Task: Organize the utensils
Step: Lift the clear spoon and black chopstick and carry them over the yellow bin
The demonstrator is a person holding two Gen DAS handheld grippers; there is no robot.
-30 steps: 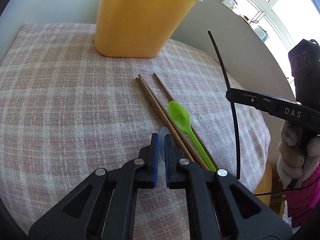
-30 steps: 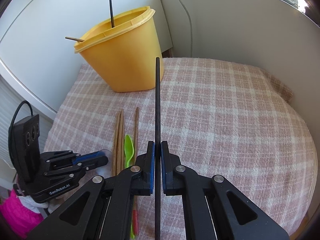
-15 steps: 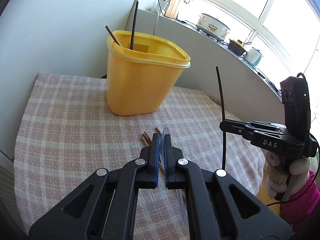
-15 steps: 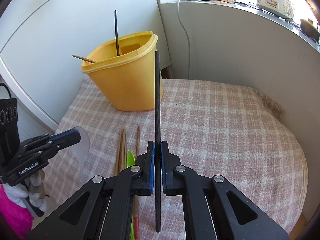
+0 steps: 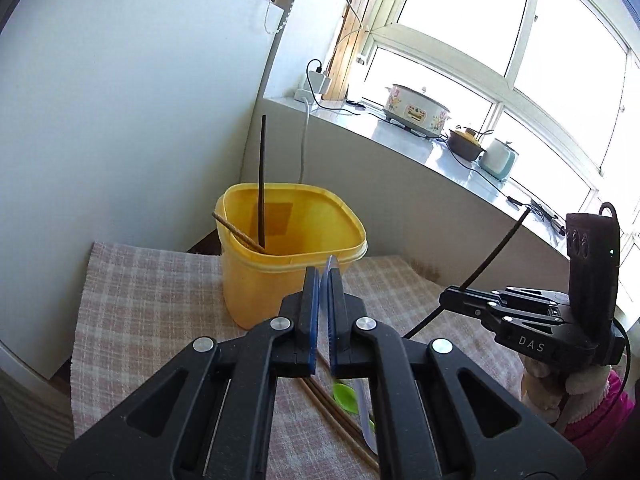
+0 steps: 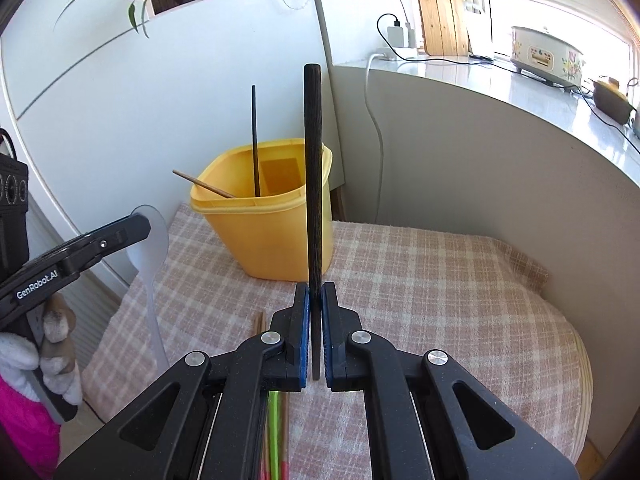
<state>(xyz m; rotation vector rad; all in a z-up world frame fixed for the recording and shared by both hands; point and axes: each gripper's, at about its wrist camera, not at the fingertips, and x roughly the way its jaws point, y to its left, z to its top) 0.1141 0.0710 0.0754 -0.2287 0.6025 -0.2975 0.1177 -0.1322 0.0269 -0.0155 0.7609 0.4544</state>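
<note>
Gripping a black round chopstick (image 6: pixel 313 208), the right gripper (image 6: pixel 315 292) has its blue-padded jaws clamped on the stick's lower part; the stick stands nearly upright out of the jaws, its blunt top high above them.

Left gripper (image 5: pixel 324 276): jaws closed on a clear plastic spoon (image 6: pixel 154 248). In the right wrist view the spoon's bowl shows just past the fingertips and its handle hangs down below them. In the left wrist view only the spoon's thin edge shows between the pads.

Just ahead of both grippers: a yellow plastic tub (image 5: pixel 280 280) with a rounded square rim, open top, standing on a pink-and-cream checked cloth (image 6: pixel 440 280). Inside the tub, a second black chopstick (image 5: pixel 262 176) stands upright and a brown wooden chopstick (image 5: pixel 236 234) leans on the left rim.

Below the grippers, on the cloth: a few brown wooden chopsticks (image 5: pixel 340 424) lying side by side, with a bright green plastic spoon (image 5: pixel 346 396) beside them.

Off to the sides: each view shows the other gripper held by a gloved hand (image 6: pixel 52 360), with a pink sleeve (image 6: pixel 24 428) below it.

Beyond the tub: a grey ledge (image 5: pixel 400 128) under the window, carrying a flowered white cooker (image 5: pixel 416 110) and smaller pots.
</note>
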